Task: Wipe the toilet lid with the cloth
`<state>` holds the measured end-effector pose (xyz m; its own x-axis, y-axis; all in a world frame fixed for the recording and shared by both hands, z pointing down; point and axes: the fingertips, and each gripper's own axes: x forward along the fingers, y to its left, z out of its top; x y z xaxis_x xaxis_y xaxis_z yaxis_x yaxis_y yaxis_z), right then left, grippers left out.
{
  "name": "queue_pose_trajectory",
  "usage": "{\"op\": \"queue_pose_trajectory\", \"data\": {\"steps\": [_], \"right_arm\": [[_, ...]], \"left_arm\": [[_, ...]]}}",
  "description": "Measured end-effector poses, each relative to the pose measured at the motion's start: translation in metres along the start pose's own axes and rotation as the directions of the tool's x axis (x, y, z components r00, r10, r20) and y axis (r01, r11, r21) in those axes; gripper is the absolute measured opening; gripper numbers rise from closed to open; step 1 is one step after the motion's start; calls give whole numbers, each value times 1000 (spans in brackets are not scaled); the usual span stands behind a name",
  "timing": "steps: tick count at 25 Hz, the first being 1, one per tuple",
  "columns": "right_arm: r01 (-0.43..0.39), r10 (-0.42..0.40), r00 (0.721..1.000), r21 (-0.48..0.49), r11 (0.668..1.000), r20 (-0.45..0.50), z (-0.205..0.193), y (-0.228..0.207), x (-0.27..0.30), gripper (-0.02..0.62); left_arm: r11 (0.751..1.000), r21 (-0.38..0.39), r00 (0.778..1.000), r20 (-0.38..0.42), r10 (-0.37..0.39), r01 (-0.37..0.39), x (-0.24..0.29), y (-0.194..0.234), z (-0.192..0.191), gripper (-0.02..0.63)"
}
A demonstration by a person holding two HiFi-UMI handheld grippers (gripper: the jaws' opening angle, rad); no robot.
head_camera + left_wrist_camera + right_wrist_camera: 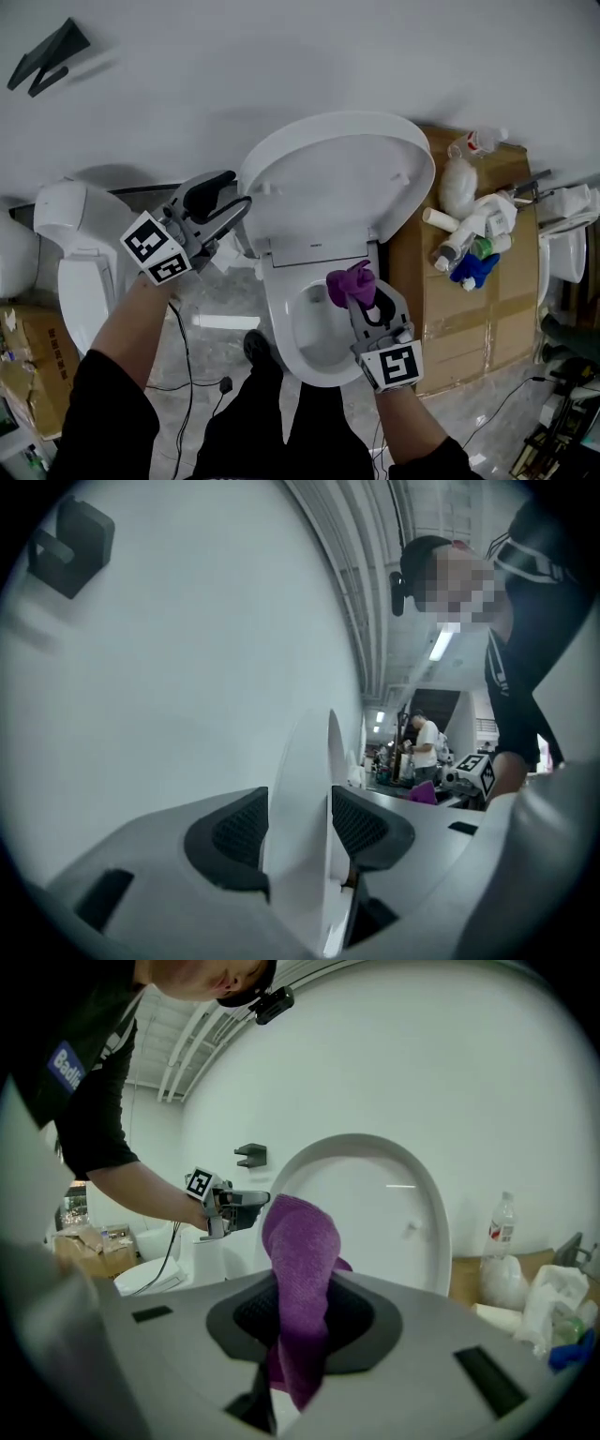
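The white toilet lid (pixel 337 178) stands raised against the wall above the open bowl (pixel 314 337). My left gripper (pixel 242 208) is shut on the lid's left edge; in the left gripper view the lid's thin rim (pixel 305 780) runs between the two pads of that gripper (pixel 300 822). My right gripper (pixel 361 295) hangs over the bowl, shut on a purple cloth (pixel 350 284). In the right gripper view the cloth (pixel 300 1260) stands folded out of the right gripper (pixel 302 1312), a short way in front of the lid's inner face (pixel 375 1213).
A cardboard box (pixel 469 328) right of the toilet carries several bottles (pixel 473 234). Another white toilet (pixel 80 253) stands at the left, with a cardboard box (pixel 28 356) below it. Cables (pixel 202 375) lie on the floor. A black bracket (pixel 47 56) is on the wall.
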<state>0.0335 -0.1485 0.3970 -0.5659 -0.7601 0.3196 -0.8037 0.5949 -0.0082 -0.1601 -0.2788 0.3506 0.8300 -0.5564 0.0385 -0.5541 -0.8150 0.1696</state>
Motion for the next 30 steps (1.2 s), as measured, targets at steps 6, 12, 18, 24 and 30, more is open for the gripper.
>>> {"op": "queue_pose_trajectory", "data": {"steps": [6,12,18,24,30], "right_arm": [[13,-13,999,7,1000,-32,-8,3,-24,95],[9,-9,1000,38,999,-7,34,14,-47,95],[-19,19,997,-1,1000,76,102,28,-72,95],[-50,54,994,-47,998,96,143,43,-89,95],[-84,90,987,-52,995,131,184,61,-122,95]], "left_arm": [[995,35,990,-107,-92,96,9,-5,-8,213],[992,9,985,-120,-121,123,0,-32,-11,213],[986,-4,973,-162,-165,167,-18,-73,-15,213],[971,-27,935,-262,-238,239,-36,-120,-27,222],[966,-53,915,-313,-256,252,-58,-164,-42,235]]}}
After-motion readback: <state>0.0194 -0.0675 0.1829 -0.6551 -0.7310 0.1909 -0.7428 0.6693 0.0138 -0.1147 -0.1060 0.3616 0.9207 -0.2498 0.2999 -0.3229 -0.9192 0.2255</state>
